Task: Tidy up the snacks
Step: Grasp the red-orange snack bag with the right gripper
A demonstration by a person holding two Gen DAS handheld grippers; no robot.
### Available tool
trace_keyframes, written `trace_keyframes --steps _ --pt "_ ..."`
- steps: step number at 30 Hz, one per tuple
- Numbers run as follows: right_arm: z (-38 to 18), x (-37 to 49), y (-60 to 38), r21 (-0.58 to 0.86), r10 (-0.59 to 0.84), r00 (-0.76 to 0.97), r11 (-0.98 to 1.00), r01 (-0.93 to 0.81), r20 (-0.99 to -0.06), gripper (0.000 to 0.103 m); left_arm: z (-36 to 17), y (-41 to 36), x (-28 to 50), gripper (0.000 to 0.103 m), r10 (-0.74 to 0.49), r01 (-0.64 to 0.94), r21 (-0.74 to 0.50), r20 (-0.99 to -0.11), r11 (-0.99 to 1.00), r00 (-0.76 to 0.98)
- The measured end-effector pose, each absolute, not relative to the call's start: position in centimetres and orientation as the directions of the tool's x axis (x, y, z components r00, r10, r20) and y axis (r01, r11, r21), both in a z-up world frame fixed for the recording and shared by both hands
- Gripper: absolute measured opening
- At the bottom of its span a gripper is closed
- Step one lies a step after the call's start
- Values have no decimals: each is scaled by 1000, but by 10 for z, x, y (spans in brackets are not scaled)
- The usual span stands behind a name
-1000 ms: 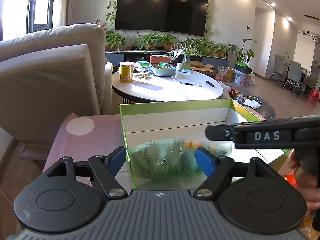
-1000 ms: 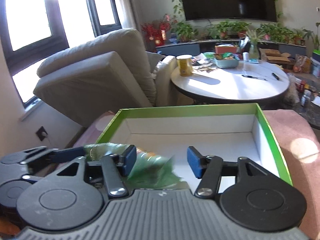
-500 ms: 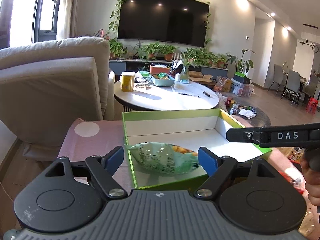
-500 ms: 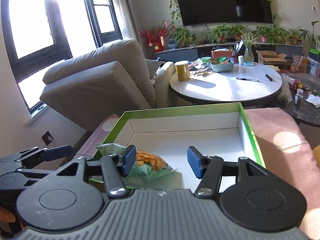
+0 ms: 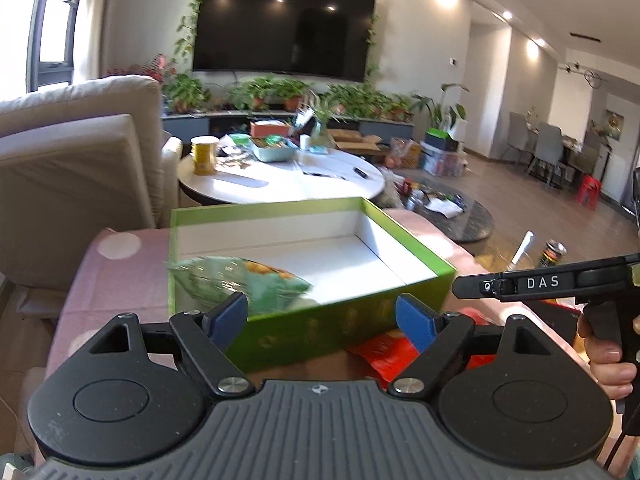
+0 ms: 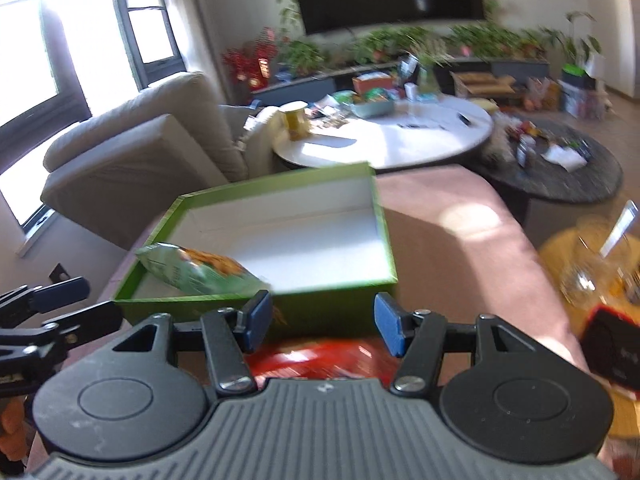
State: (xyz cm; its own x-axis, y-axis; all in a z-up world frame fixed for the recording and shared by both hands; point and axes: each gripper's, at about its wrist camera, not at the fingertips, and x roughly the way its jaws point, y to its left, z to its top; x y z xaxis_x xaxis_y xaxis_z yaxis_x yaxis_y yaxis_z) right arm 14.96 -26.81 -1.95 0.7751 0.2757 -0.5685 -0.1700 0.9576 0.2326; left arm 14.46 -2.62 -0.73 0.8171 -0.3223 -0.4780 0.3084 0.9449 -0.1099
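Note:
A green snack bag [image 5: 244,282] lies in the near left corner of the green box [image 5: 348,314], white inside; both also show in the right wrist view, the bag [image 6: 196,272] in the box [image 6: 328,308]. My left gripper [image 5: 322,318] is open and empty, held back from the box's near wall. My right gripper [image 6: 323,323] is open and empty, above a red snack bag [image 6: 320,356] that lies in front of the box. The red bag [image 5: 384,354] also shows in the left wrist view.
The box rests on a pink cushioned surface [image 6: 452,236]. A beige armchair [image 5: 68,168] stands to the left. A round white table [image 5: 280,180] with a yellow can stands behind. A yellow plate with glassware [image 6: 592,268] and a dark red pack [image 6: 612,348] lie to the right.
Both grippers pulled back from the box, leaving the green bag lying inside it. The right gripper swung right and now hangs over the red bag.

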Motion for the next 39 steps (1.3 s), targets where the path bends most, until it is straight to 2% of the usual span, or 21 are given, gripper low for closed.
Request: trace_keyframes --steps 6,14,18,21,26,29,32,38,39 --pt "-34 145 -286 253 258 749 960 -124 -611 60 -17 -57 143 80 -355 363 -90 -519 927 778" --pt "-43 143 -301 317 311 731 939 -136 -607 63 -37 -86 147 80 -398 417 -118 -605 901 690" --pt "-45 146 -307 380 363 712 914 -145 -601 68 -44 -97 150 80 -395 431 -107 -635 896 664" --pt "-44 147 -305 371 362 704 917 -149 -611 72 -49 -101 153 79 -386 435 -96 -653 895 652" --pt "-40 151 -304 368 384 689 912 -181 -614 72 -53 -109 160 79 -389 445 -100 -673 890 629" --pt "-39 157 -303 398 428 655 894 -206 -622 80 -57 -114 163 79 -381 445 -93 -685 891 621" --pt "-43 164 -296 437 484 590 868 -234 -646 80 -58 -114 164 80 -389 448 -106 -691 888 609" --pt "-58 173 -286 434 466 550 879 -198 -693 85 -62 -115 167 79 -407 446 -143 -705 884 580" --pt "-59 173 -286 437 468 547 878 -197 -694 85 -64 -117 168 75 -412 448 -150 -707 881 575"
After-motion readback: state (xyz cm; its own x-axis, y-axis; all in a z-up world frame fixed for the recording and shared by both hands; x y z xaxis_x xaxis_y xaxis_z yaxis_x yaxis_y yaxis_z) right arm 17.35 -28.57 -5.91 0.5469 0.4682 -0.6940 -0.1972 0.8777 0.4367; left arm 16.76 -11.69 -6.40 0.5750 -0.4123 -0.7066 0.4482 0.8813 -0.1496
